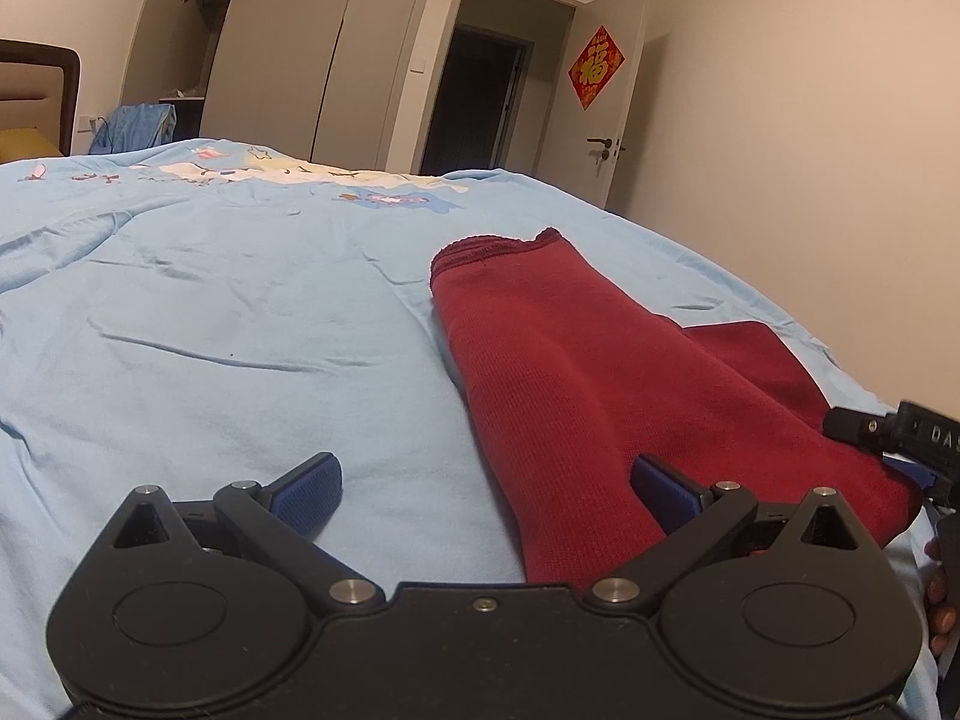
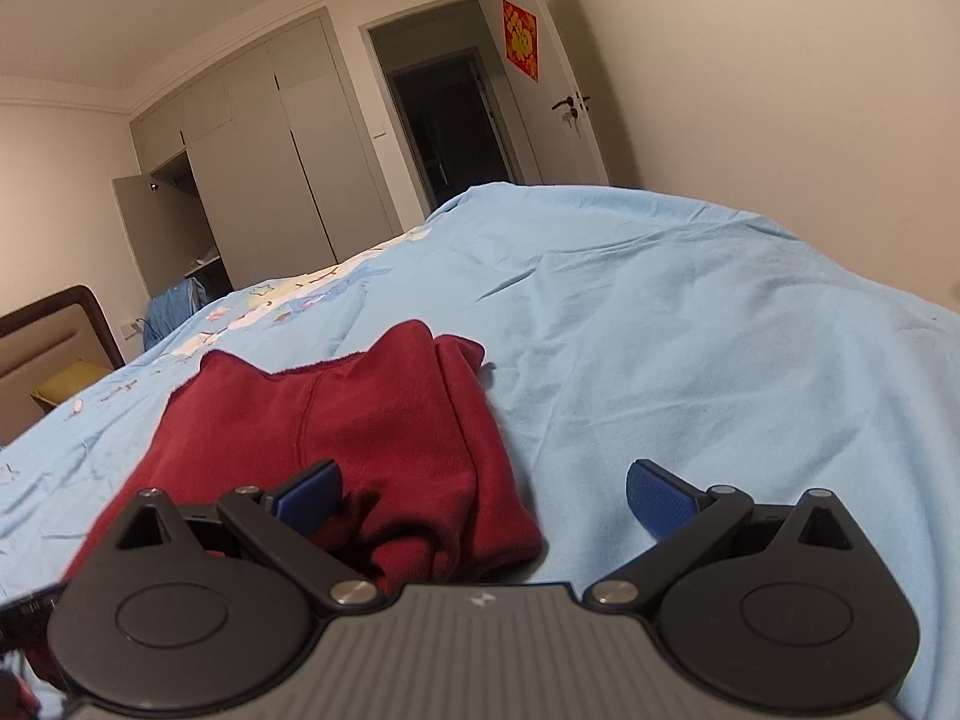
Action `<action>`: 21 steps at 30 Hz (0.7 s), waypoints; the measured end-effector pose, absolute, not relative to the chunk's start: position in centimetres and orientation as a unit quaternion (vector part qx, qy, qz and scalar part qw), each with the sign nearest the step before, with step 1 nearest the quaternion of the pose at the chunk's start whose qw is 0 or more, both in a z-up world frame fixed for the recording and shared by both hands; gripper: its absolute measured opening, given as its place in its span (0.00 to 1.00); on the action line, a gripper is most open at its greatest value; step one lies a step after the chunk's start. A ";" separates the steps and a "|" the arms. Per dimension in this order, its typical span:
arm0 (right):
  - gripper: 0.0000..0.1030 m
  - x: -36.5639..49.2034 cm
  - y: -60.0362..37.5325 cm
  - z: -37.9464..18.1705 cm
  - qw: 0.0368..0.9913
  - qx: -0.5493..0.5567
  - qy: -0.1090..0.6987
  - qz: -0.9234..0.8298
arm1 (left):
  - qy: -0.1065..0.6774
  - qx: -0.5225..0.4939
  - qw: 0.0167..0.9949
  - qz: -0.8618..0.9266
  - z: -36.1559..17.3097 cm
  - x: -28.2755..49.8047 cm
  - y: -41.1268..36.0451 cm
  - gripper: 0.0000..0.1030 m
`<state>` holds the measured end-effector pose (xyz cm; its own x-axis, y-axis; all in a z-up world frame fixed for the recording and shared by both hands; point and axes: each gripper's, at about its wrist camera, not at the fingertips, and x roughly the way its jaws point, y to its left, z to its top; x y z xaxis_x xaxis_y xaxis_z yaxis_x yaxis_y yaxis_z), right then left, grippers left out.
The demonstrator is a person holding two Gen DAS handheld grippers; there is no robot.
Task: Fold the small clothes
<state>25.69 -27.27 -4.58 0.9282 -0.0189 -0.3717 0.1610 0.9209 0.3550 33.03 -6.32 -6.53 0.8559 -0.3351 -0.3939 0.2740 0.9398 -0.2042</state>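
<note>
Red clothing [image 1: 576, 384] lies folded on a light blue bedsheet [image 1: 210, 312], toward the near right part of the bed as the left wrist camera sees it. It forms a long band running away from the camera, with a hemmed edge at its far end and a flatter layer showing beneath on the right side. From the right wrist camera the same garment [image 2: 384, 438] sits at lower left, its seams and doubled layers visible.

The left gripper [image 1: 487, 489] has its jaws spread wide and holds nothing; its left blue pad [image 1: 312, 489] is over bare sheet, and its right pad is over the cloth. The right gripper [image 2: 485, 495] is also spread wide and empty, with its left pad above the garment and its right pad above the sheet.

Beyond the bed stand pale wardrobe doors [image 1: 312, 60] and an open doorway [image 1: 480, 90]
</note>
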 end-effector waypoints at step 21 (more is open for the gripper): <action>0.42 29.2 -25.6 -5.3 0.971 0.147 0.185 0.022 | 0.242 -0.076 0.955 -0.155 -5.5 33.8 -6.2 1.00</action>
<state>29.22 -25.64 -5.33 0.9303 0.0968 -0.3537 0.0120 0.9560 0.2932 33.80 -6.23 -5.52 0.8352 -0.3327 -0.4378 0.2589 0.9403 -0.2207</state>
